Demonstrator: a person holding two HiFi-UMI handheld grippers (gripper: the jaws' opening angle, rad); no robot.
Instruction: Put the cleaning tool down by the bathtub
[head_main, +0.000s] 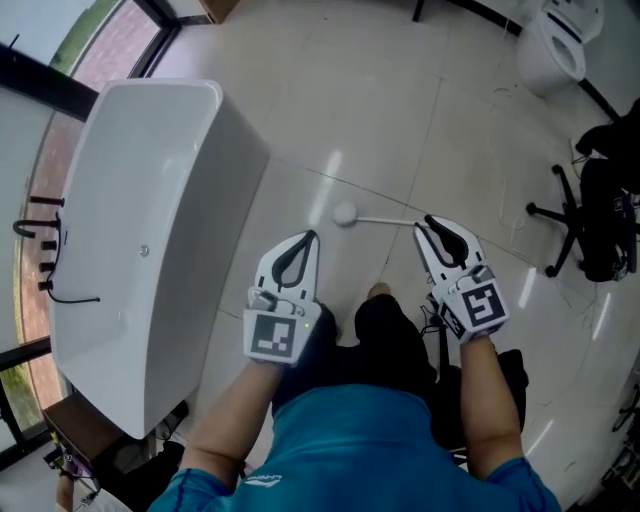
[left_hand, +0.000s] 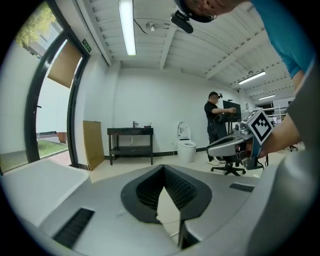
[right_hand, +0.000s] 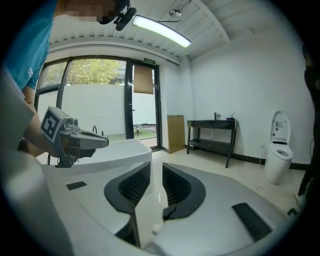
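Observation:
The cleaning tool, a white round head (head_main: 345, 213) on a thin white handle (head_main: 385, 219), lies on the pale floor just right of the white bathtub (head_main: 150, 200). The handle's right end reaches the tips of my right gripper (head_main: 424, 224). In the right gripper view this gripper (right_hand: 156, 165) is open, with a narrow gap and nothing between the pads. My left gripper (head_main: 313, 236) hovers near the tub's side, below the tool's head. Its tips (left_hand: 163, 167) touch, so it is shut and empty.
A toilet (head_main: 555, 40) stands at the far right, with a black office chair (head_main: 590, 215) nearer. A black side table (left_hand: 131, 142) and a cardboard panel (left_hand: 92, 142) stand by the far wall, and a person (left_hand: 215, 120) is beyond. Black taps (head_main: 40, 235) sit on the tub's far rim.

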